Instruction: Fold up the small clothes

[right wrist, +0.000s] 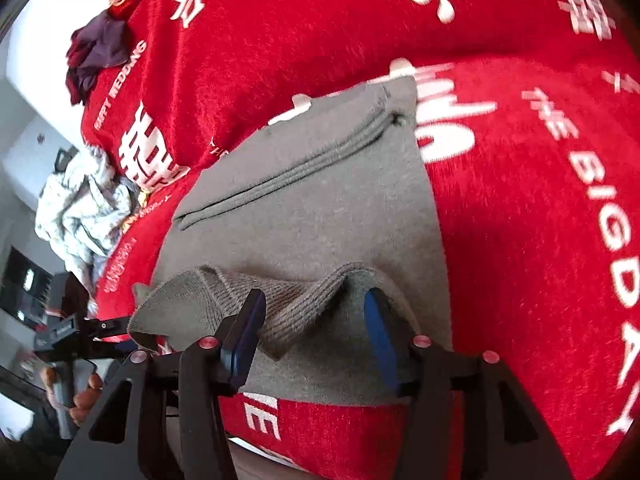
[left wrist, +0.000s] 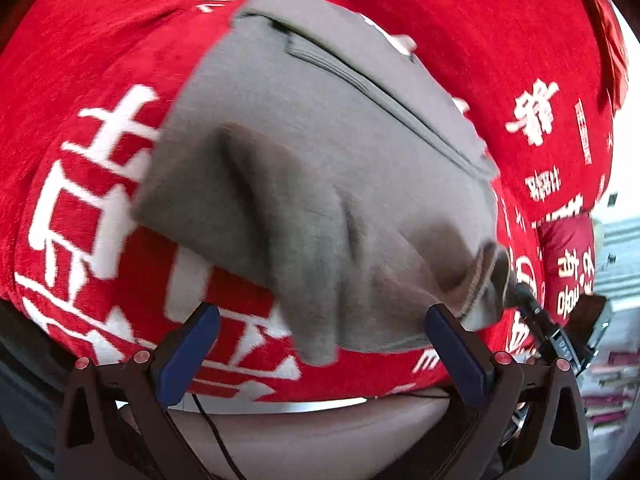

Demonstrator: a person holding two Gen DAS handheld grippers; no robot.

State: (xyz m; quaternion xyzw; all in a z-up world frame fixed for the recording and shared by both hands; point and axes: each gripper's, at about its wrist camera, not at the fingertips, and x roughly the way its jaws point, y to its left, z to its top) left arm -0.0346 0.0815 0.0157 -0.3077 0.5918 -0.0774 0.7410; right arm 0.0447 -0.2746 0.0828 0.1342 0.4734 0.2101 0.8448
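A small grey garment (left wrist: pixel 320 152) with a ribbed band lies on the red blanket (left wrist: pixel 100 60); it also shows in the right wrist view (right wrist: pixel 320 208). My left gripper (left wrist: pixel 320 344) is open, its blue pads (left wrist: pixel 188 356) wide apart just before the garment's near edge. The right gripper's tip (left wrist: pixel 528 300) holds the garment's ribbed corner at the right in the left wrist view. In the right wrist view my right gripper (right wrist: pixel 312 340) stands open around the folded ribbed hem (right wrist: pixel 280 312), whether it pinches cloth is unclear. The left gripper (right wrist: pixel 68 332) shows at far left.
The red blanket (right wrist: pixel 520 200) with white lettering covers the bed. A dark purple garment (right wrist: pixel 96 56) and a pale crumpled cloth (right wrist: pixel 84 208) lie at the bed's left side. The bed's front edge is close below the grippers.
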